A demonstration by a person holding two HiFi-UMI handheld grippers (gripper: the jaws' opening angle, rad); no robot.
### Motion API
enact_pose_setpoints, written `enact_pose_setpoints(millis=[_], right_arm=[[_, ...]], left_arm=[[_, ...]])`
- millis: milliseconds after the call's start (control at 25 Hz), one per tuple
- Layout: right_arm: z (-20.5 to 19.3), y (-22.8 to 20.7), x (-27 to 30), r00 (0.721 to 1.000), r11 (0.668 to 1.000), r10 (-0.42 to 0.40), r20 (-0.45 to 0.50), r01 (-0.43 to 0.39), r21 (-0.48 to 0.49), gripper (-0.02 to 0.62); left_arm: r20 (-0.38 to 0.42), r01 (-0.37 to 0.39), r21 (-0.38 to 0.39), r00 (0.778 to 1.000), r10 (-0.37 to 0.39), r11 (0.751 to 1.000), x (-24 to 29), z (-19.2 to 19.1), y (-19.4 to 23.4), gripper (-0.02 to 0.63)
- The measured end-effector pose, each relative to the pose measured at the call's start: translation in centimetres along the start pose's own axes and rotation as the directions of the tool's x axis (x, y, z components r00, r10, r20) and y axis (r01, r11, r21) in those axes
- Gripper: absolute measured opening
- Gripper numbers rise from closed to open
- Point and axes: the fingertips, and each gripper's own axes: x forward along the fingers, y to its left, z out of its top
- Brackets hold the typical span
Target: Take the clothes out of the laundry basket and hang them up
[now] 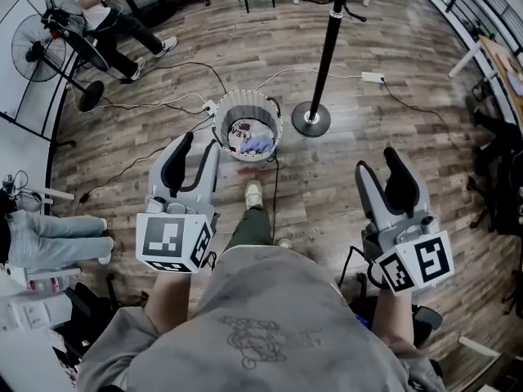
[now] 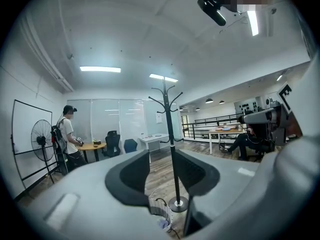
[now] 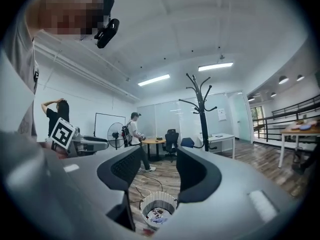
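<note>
Laundry waits on the floor as a person holds out the left gripper [image 1: 200,144] and the right gripper [image 1: 378,167], both roughly level above a wood floor [image 1: 343,202]. Each pair of fingers stands wide apart, and neither holds or touches anything.

The laundry basket [image 1: 245,98], white with a ribbed wall, stands on the floor ahead of the fingers and below them. It sits in line with the space between the two grippers, nearer the tips of the left fingers than the right. The clothes [image 1: 249,140] lie heaped inside it, a mix of white, red-patterned and pale blue cloth, well apart from every finger. In the right gripper view the basket shows low in the gap between that gripper's fingers.

A black coat stand [image 1: 328,43] rises from a round base just beside the basket, on the side toward the right fingers and a little farther ahead. In the left gripper view its pole runs up through the gap between the left fingers, well beyond them.

The person's own shoe [image 1: 254,193] rests on the floor between the two grippers, short of the basket. Cables [image 1: 163,104] trail over the boards beyond the left fingers. Farther that way stand a pedestal fan [image 1: 41,47] and a second person [image 1: 90,6] beside a round desk [image 2: 92,145].
</note>
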Motion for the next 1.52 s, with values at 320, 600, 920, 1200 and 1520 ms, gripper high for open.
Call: enact_pose_setpoints(millis=[320, 600, 920, 1200, 1520], right_arm=[[-1.3, -1.6, 4.1, 0.999, 0.999, -0.036, -0.03, 0.036, 0.014, 0.252], [-3.9, -2.8, 11.5, 0.993, 1.0, -0.009, -0.117, 0.012, 0.023, 0.252], [-7.6, -2.8, 25.0, 0.964, 0.997, 0.069, -0.259, -0.057, 0.052, 0.25], [-12.2, -2.2, 36.6, 0.911, 0.99, 0.134, -0.389, -0.111, 0.081, 0.252], [-19.7, -2.5, 46.2, 0.827, 0.985, 0.172, -0.535, -0.126, 0.121, 0.255]], left_arm=[[-0.022, 0.002, -0.001, 1.0, -0.002, 1.0, 3.9, -1.5, 2.9, 0.157], [-0.08, 0.003, -0.006, 0.997, -0.004, 1.0, 9.5, -3.6, 7.3, 0.158], [-0.208, 0.004, -0.037, 0.978, -0.011, 0.999, 17.8, -7.8, 14.9, 0.175], [-0.325, 0.016, -0.089, 0.945, -0.044, 0.996, 23.8, -12.5, 20.8, 0.175], [-0.443, 0.04, -0.145, 0.891, -0.101, 0.989, 29.5, -18.1, 25.2, 0.175]])
